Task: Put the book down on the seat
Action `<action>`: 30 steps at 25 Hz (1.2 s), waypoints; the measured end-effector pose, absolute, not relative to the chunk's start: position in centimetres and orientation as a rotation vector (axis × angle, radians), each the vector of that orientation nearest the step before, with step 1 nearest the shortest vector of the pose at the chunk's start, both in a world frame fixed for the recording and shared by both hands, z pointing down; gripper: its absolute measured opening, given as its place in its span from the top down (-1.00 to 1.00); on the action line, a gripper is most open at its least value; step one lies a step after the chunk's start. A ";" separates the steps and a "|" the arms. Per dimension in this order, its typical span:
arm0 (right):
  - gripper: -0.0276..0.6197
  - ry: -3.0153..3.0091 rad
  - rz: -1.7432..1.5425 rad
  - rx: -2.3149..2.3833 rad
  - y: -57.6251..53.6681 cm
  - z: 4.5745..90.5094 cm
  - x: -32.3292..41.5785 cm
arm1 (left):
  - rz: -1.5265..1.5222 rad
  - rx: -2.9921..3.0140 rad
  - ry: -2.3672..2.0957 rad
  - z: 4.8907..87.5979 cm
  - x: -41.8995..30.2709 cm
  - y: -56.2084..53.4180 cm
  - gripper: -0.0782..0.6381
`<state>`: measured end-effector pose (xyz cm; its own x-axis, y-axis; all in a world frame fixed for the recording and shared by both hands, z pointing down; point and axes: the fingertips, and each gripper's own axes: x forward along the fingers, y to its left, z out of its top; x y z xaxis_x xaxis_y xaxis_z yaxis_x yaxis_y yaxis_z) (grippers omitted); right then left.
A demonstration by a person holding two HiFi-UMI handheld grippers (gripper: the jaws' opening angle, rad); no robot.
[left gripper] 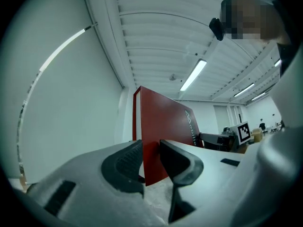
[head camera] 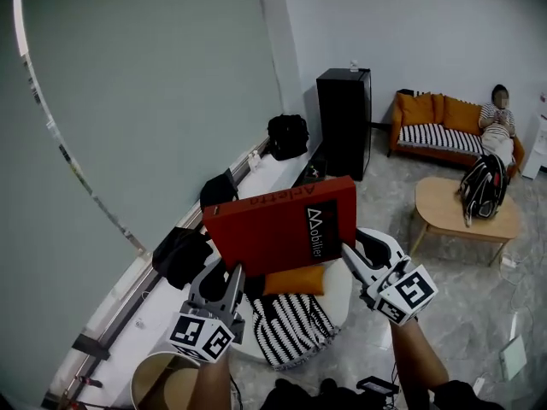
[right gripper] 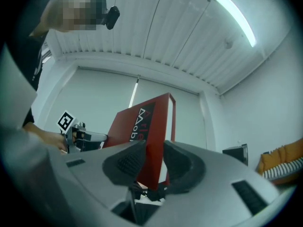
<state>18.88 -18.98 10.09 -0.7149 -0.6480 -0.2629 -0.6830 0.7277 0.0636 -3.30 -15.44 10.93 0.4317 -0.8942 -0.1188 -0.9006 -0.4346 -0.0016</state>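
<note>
Two stages make up the task. Judging by the present layout, the carry is in hand and the set-down is not yet done. The book [head camera: 278,226] is clear of every surface and hangs in the air between the two claws.

1. Left claw [left gripper: 150,149]. The jaws stand part-way apart and are clamped on the lower left corner of the book, one pad bearing on each red face. Nothing else lies between them.
2. Right claw [right gripper: 154,151]. The jaws stand at much the same width and are clamped on the lower right edge of the book, one pad on each face.
3. Book attitude. It stands on edge and tilted. The spine is on the upper side, away from both claws, and the cover with the black label faces the person.
4. Below and between the claws. The white round seat [head camera: 344,295] carries an orange cushion [head camera: 295,281] and a striped cushion [head camera: 289,327]. Bare seat shows only on the right claw's side.
5. Well beyond the claws. A black cabinet [head camera: 344,122] stands ahead. A sofa [head camera: 427,131] and a low table [head camera: 444,212] stand ahead of the right claw and off to its outer side.

Remaining work, as a judgement: lower the book onto the seat, probably onto the cushions, then open both claws.
</note>
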 end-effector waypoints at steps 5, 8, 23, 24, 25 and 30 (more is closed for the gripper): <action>0.51 2.724 0.129 -1.207 -22.6 15.2 19.0 | 0.139 -2.744 1.572 16.2 -3.4 -21.1 0.47; 0.52 2.750 0.062 -1.295 -24.0 18.4 19.8 | 0.130 -2.844 1.537 19.8 -2.7 -23.6 0.47; 0.55 2.775 -0.288 -1.509 -30.3 32.3 18.6 | 0.013 -3.218 1.499 37.0 -3.5 -31.8 0.47; 0.55 2.781 -0.309 -1.513 -30.7 33.3 18.6 | -0.004 -3.231 1.506 38.0 -3.5 -32.1 0.47; 0.55 2.786 -0.341 -1.514 -31.1 34.4 18.7 | -0.023 -3.240 1.516 38.9 -3.4 -32.3 0.47; 0.55 2.831 -0.593 -1.513 -31.7 42.1 18.7 | -0.133 -3.277 1.622 45.2 -3.5 -32.4 0.47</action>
<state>18.75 -31.75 42.09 -0.5643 -0.7786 0.2744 -0.8233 0.5061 -0.2569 -3.54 -32.42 45.21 0.6300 -0.7243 0.2801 -0.7603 -0.5019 0.4124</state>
